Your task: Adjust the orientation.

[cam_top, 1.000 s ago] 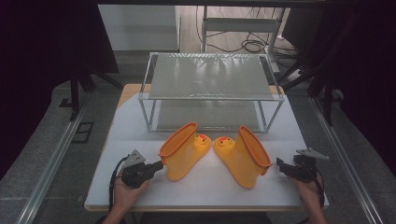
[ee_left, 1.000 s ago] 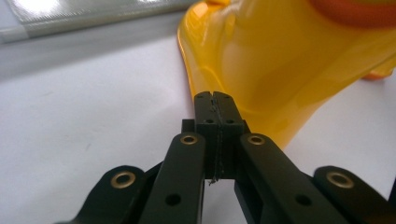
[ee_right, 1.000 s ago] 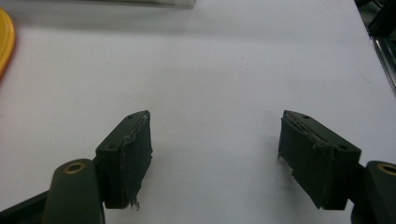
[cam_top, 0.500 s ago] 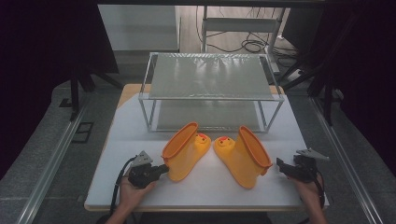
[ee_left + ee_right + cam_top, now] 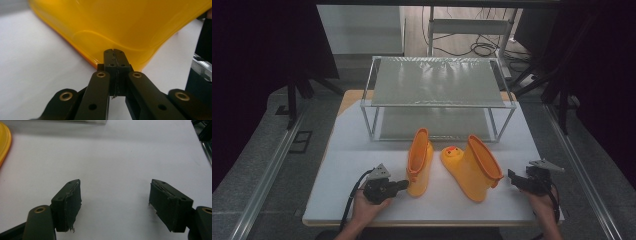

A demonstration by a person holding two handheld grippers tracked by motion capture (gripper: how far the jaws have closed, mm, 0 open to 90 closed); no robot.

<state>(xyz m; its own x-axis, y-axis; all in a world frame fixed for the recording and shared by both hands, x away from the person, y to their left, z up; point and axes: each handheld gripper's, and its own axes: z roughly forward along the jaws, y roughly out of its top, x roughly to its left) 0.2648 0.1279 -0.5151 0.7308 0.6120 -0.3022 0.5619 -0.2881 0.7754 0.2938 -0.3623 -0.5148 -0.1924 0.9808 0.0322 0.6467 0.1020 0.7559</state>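
Two yellow boots (image 5: 419,162) (image 5: 474,167): left tool (image 5: 404,185) clenched at one's rim, right tool (image 5: 512,178) released.

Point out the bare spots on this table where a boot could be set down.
Free: the white table left of the left boot, the front strip under both boots, and the rack top. Crowded: the gap between the left boot and right boot, and beside the left gripper and right gripper.

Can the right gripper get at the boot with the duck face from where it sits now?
Probably yes. The right gripper has its jaws open and sits just right of the duck-face boot, with bare white table between them. The left gripper is shut on the other boot, away from that path.
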